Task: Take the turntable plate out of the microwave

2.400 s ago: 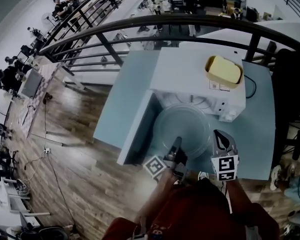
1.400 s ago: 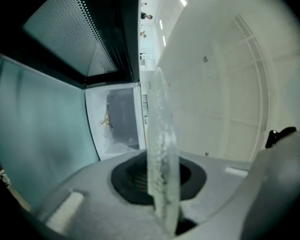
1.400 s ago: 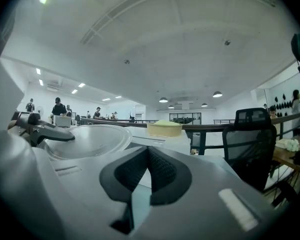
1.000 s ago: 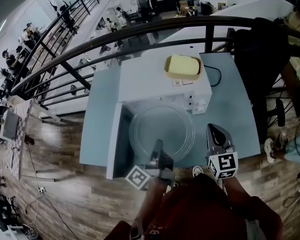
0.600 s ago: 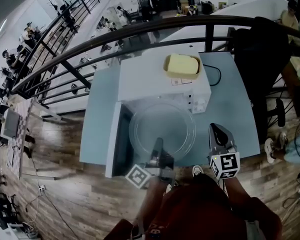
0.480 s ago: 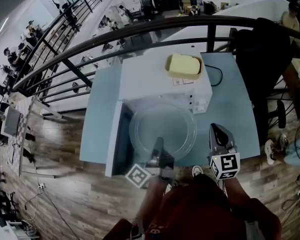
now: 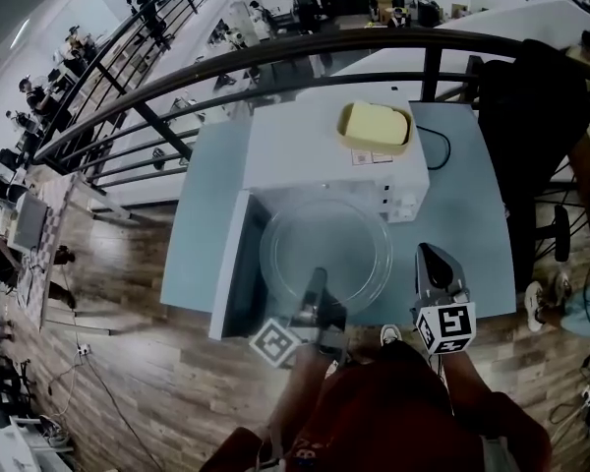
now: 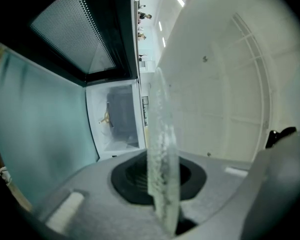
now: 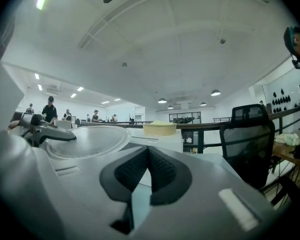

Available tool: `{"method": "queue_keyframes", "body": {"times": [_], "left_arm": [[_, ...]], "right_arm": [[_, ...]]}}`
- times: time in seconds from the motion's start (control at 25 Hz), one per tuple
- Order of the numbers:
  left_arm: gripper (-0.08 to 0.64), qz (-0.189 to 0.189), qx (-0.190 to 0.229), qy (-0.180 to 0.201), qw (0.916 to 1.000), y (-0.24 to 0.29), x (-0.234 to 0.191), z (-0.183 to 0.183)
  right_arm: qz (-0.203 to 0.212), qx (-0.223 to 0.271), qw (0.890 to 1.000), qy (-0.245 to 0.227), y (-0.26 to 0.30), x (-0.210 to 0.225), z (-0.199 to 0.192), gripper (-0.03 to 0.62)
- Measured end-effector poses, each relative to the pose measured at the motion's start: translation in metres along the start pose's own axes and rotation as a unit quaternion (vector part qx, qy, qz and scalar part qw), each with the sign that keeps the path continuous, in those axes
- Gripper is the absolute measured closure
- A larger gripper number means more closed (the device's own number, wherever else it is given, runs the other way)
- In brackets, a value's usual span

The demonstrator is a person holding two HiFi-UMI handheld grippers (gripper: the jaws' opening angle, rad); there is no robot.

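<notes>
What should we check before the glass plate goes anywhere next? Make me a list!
1. Is the left gripper shut on the rim of the glass plate? ok.
2. Is the plate out of the microwave? ok.
3. Is the door swung open at the left, out of the way? ok.
4. Is the right gripper shut and empty, free to help? ok.
5. Is there a bare part of the table at the right for landing? ok.
6. Is the plate free of cracks? cannot tell.

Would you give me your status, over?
Left gripper shut on the turntable plate, near rim; right gripper shut, empty, beside it. Plate level, out in front of the microwave. Open door at its left.
</notes>
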State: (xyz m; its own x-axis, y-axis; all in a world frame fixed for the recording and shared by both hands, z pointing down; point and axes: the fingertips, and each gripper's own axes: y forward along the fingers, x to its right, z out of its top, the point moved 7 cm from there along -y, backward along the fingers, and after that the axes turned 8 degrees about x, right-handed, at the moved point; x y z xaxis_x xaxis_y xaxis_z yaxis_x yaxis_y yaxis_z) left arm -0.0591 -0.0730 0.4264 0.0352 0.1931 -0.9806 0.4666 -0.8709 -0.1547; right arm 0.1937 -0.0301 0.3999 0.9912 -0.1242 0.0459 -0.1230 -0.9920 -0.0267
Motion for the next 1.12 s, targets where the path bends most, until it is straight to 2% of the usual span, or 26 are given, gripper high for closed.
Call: {"method": "queue_keyframes", "body": {"times": [0.4,1.12], "left_arm": [[0.537,0.013,0.011,0.006,0.9998,0.0,-0.006,-0.002],[0.537,0.026,0.041,0.003,0.9988,0.009,-0.006,-0.014]], "right_arm": [[0.022,-0.017,1.0,0.007,0.012,0.001,-0.015,0.592],[0.047,-0.018,0.999,0.012,0.027,0.022,-0.013,0.592]]}}
